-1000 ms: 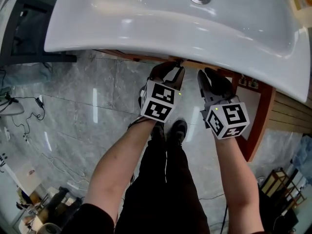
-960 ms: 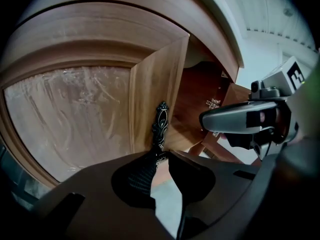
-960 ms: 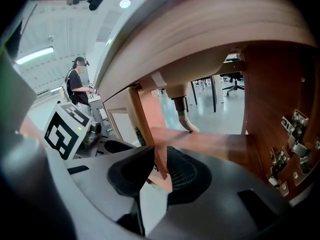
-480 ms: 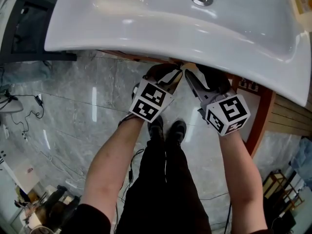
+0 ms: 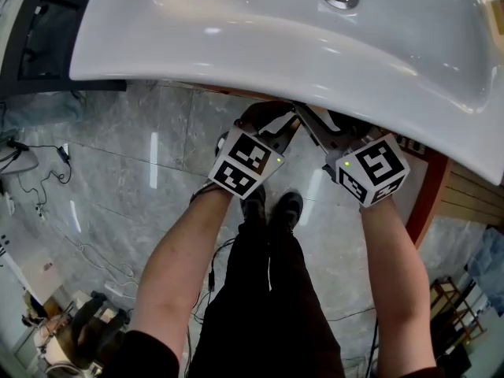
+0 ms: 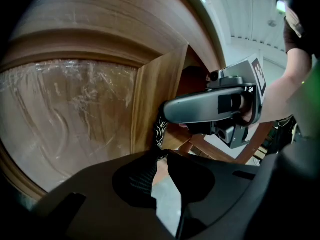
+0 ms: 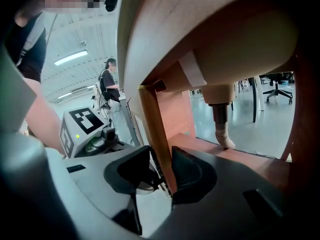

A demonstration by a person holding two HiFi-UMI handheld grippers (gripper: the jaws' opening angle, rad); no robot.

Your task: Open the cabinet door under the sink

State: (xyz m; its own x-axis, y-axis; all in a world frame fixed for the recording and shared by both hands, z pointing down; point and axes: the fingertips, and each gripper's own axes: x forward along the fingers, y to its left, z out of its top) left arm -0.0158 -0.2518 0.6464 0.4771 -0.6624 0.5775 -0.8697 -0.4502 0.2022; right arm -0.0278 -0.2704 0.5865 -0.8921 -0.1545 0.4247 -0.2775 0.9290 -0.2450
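Note:
Under the white sink, the wooden cabinet door has a plastic-wrapped panel and stands slightly ajar. A dark patterned handle hangs at its free edge. My left gripper has been closing and is shut on the handle's lower end. My right gripper comes in from the other side, and its grey finger reaches the same edge. Its jaws opened wide, then eased in a little. The door's edge stands between them, against the right pad, with a gap at the left pad.
The drain pipe hangs inside the cabinet behind the door. A red-brown door stands open at the right. My shoes rest on the marble floor just below the grippers. Cables lie at the left.
The right gripper has swung left and up under the sink's rim until its fingers meet the left gripper's at the door edge. The left gripper has turned slightly and stayed in place.

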